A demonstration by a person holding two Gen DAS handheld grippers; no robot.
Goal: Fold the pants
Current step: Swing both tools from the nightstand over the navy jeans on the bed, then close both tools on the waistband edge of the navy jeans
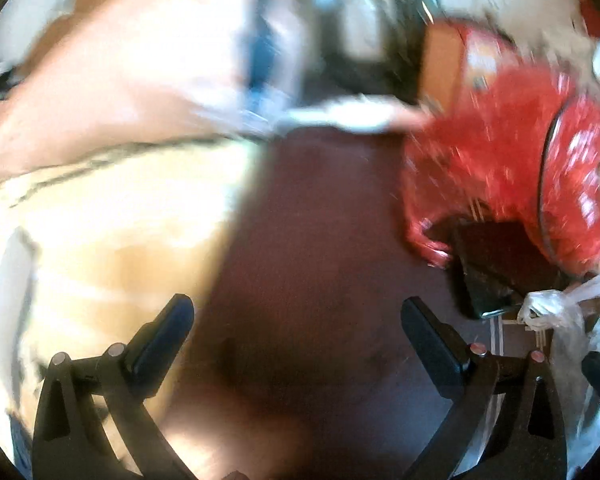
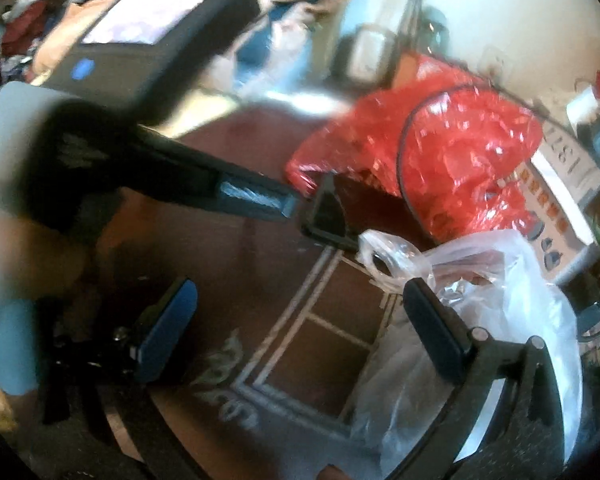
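Pale beige cloth, likely the pants (image 1: 100, 232), lies at the left of the blurred left wrist view on a dark maroon surface (image 1: 320, 240). My left gripper (image 1: 298, 320) is open and empty, held above the maroon surface just right of the cloth. My right gripper (image 2: 300, 308) is open and empty over a patterned maroon rug (image 2: 312, 320). The left gripper's body (image 2: 140, 60) and one of its fingers (image 2: 252, 196) cross the right wrist view at upper left. No pants show clearly in the right wrist view.
A red plastic bag (image 1: 512, 168) (image 2: 452, 152) lies at the right, with a black cable (image 2: 404, 152) over it. A clear plastic bag (image 2: 480, 300) (image 1: 560, 320) sits by the right gripper's right finger. A dark phone-like object (image 2: 328, 212) lies between. Boxes and clutter stand behind.
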